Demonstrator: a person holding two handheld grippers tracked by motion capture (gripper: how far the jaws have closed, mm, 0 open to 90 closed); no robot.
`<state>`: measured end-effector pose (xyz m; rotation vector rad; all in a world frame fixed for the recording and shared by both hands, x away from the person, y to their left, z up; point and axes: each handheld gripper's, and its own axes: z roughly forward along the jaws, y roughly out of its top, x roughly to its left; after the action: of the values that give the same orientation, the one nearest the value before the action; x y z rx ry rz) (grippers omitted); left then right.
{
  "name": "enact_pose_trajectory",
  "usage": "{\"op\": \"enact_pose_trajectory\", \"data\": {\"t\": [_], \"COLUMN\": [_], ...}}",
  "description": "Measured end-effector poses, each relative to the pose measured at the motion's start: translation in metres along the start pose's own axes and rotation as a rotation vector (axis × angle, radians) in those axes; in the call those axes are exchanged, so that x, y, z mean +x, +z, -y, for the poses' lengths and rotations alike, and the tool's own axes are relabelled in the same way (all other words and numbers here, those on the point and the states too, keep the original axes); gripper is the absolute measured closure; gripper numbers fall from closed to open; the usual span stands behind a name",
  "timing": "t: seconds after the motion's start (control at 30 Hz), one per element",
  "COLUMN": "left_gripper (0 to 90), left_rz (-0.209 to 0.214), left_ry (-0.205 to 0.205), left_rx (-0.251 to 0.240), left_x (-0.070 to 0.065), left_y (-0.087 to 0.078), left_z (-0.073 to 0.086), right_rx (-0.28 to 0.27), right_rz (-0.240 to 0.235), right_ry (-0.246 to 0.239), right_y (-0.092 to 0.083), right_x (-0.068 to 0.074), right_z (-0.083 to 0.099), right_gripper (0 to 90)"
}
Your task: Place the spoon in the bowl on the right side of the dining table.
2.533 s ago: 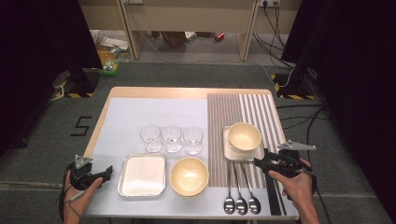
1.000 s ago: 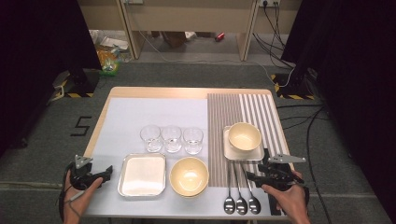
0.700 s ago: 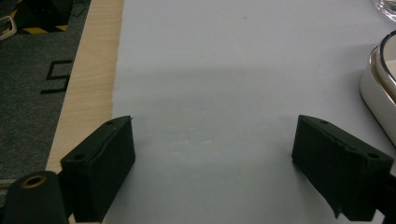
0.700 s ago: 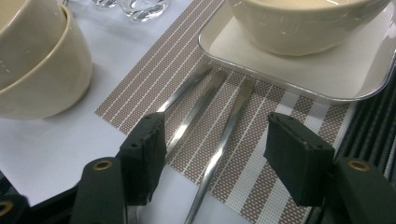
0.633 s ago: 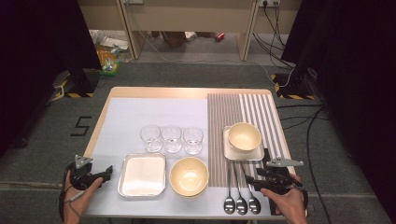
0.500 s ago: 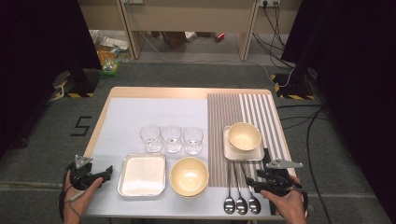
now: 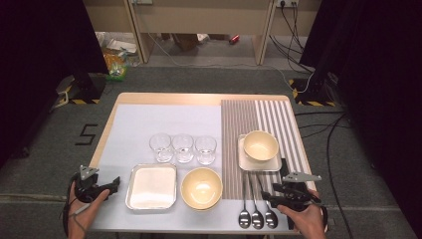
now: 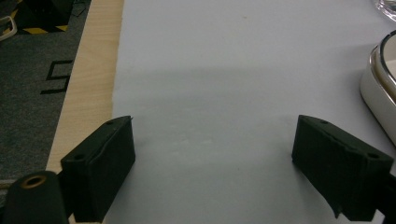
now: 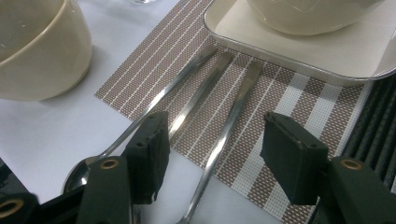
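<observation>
my right gripper [image 7: 272, 199] hangs low over the three spoons [image 7: 256, 211] at the near edge of the table [image 7: 164, 98]. in the right gripper view the jaws stand apart, having just been closing a little, with the rightmost spoon [image 9: 229, 130] between them and no pad on it; the middle spoon [image 9: 198, 100] runs under the left jaw, and the third spoon [image 9: 159, 105] lies outside it. spoon handles lie on the striped mat [image 7: 263, 122], bowls on bare white cover toward me. tray [image 7: 259, 160] with a cream bowl [image 7: 260, 145] just beyond the handles. larger cream bowl [image 7: 201, 187] to their left.

my left gripper [image 7: 113, 185] rests near the table's left near corner, jaws wide apart over bare cover, nothing between. metal pan [image 7: 152, 186] just to its right. three glasses [image 7: 183, 148] in a row behind the pan.

writing: a black "5" [image 7: 86, 134] marked on the floor left of the table; also seen in the left gripper view [image 8: 58, 77]. no brands or labels legible on the dishes.
</observation>
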<state>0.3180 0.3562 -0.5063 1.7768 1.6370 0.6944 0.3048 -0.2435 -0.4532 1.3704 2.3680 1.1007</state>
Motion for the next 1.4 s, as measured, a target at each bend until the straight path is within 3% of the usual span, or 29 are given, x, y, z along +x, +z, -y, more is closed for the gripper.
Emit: {"op": "enact_pose_trajectory", "data": {"t": [0.3, 0.97, 1.4], "left_gripper": [12.1, 12.1, 12.1], "left_rz": [0.001, 0.0, -0.001], "left_ry": [-0.001, 0.0, 0.0], "left_rx": [-0.001, -0.002, -0.003], "left_x": [0.0, 0.0, 0.0], "left_y": [0.0, 0.0, 0.0], "left_z": [0.0, 0.0, 0.0], "right_rx": [0.035, 0.121, 0.17], "right_rz": [0.016, 0.045, 0.092], "right_ry": [-0.007, -0.028, -0.047], "right_y": [0.001, 0.02, 0.026], "right_x": [0.0, 0.004, 0.007], "right_z": [-0.001, 0.002, -0.001], "right_gripper": [51.7, 60.3, 67.0]}}
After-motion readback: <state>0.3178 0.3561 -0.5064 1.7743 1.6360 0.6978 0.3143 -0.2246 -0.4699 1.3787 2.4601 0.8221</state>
